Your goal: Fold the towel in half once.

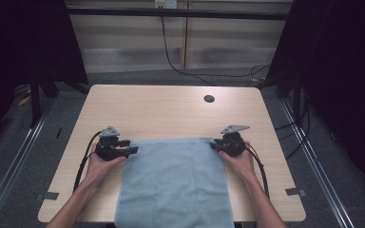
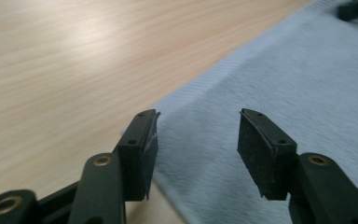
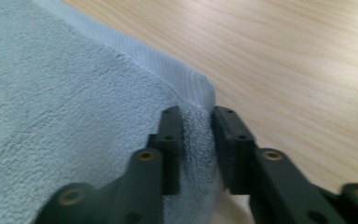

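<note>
Towel (image 1: 173, 183): pale blue terry, lies flat on the counter (image 1: 171, 111), long axis running from the person's edge away toward the far side; near end hangs over the counter's front edge, far hem lies straight across about mid-counter. The two far corners sit one at each set of tongs. Right tongs (image 1: 217, 146) at the far right corner: in the right gripper view (image 3: 196, 144) the jaws stand narrow with a ridge of towel (image 3: 74, 107) pinched up between them, just behind the rounded corner, so this corner is held. Left tongs (image 1: 132, 150) at the far left corner: in the left gripper view (image 2: 196, 149) the jaws stand wide, one jaw right at the towel's side edge and the other over the cloth, with towel (image 2: 279, 79) lying flat and ungripped between. Judgement: left corner lies directly between the open jaws, slightly ahead of the pads, so the coming move turns on closing there, with perhaps a small push forward and down to gather cloth. Both tongs point inward along the far hem, facing each other. Once both corners are held, a lift and a pull along the long axis toward the person would likely fold the towel in half. Risk: left jaw slides off the edge and pinches nothing. Counter otherwise bare except a dark round hole (image 1: 209, 99) toward the far right.
</note>
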`<action>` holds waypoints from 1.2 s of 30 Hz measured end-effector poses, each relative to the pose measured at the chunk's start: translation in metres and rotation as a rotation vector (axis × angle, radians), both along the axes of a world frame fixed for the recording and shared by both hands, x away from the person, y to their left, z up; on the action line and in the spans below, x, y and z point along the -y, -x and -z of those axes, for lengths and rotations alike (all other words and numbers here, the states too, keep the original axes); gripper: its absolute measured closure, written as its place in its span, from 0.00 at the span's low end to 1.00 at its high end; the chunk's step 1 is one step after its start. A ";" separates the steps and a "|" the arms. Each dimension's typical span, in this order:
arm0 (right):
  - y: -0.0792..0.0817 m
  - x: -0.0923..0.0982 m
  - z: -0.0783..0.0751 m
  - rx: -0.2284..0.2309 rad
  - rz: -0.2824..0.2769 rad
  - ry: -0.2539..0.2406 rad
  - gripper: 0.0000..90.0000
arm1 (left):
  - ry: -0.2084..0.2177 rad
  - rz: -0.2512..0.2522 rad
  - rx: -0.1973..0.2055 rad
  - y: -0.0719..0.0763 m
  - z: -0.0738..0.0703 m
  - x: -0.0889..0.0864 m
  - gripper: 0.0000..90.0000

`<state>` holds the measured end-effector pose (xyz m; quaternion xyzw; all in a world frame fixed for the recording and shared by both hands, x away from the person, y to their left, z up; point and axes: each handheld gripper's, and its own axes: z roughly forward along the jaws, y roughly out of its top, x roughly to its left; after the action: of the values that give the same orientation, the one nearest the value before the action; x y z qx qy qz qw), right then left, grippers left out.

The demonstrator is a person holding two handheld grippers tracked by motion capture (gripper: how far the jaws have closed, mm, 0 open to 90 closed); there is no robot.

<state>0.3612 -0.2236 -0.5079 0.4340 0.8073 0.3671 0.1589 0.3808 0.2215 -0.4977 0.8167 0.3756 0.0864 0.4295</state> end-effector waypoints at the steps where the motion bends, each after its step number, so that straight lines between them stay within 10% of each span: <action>1: 0.000 -0.001 0.000 -0.004 -0.011 -0.010 0.91 | -0.011 -0.007 -0.007 -0.004 0.000 -0.001 0.51; 18: 0.004 -0.002 0.001 -0.005 -0.008 -0.032 0.95 | -0.095 0.004 0.021 -0.006 0.009 0.010 0.43; 22: 0.004 -0.002 0.001 -0.008 -0.007 -0.038 0.95 | -0.109 0.053 0.036 -0.001 0.008 0.015 0.65; 26: 0.006 -0.002 0.001 -0.022 -0.014 -0.055 0.94 | -0.062 0.082 0.007 0.002 0.010 0.016 0.90; 36: 0.009 0.007 -0.027 0.009 -0.031 -0.185 0.95 | 0.133 0.087 0.001 0.000 -0.016 0.000 0.94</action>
<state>0.3518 -0.2304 -0.4806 0.4327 0.7757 0.4445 0.1161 0.3808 0.2214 -0.4817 0.8018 0.3446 0.0429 0.4863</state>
